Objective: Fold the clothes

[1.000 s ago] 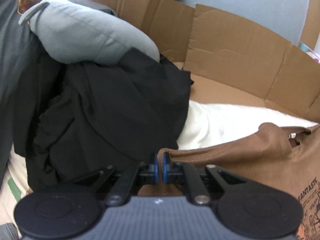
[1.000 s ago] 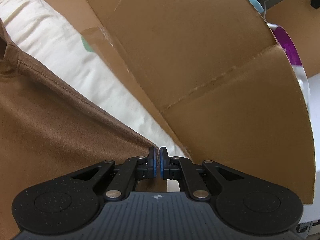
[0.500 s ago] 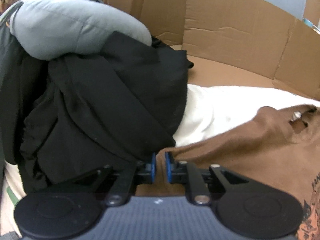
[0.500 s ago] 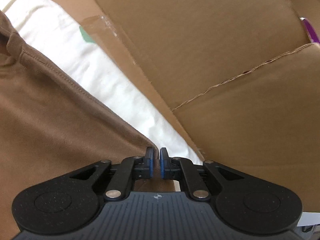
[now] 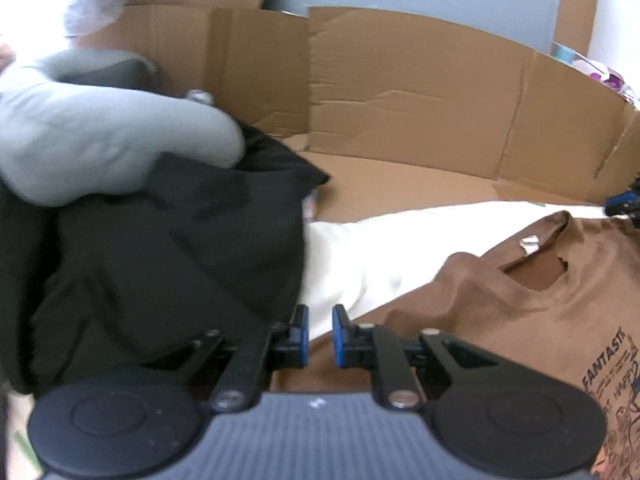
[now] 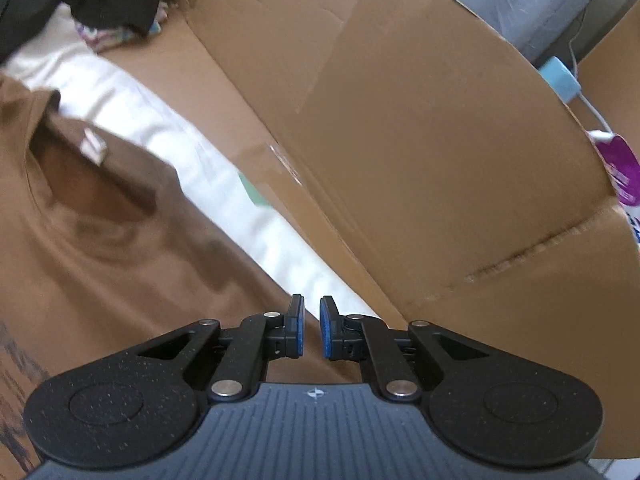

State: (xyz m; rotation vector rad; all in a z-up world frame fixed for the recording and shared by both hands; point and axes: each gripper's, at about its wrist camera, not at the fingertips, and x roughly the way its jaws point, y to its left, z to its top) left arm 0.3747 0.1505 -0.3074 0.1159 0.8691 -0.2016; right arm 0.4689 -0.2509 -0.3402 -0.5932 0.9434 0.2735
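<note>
Looking down, my left tool [image 5: 320, 334] is released, my right tool [image 6: 311, 328] is opening, both empty; the brown T-shirt [image 5: 500, 312] lies flat between them, collar facing away.

The right tongs [image 6: 311, 330] are opening, nothing between their blue pads, hovering over the edge of a brown T-shirt [image 6: 104, 248] lying on white fabric [image 6: 192, 148]. A cardboard wall [image 6: 420, 140] is rising alongside.
</note>
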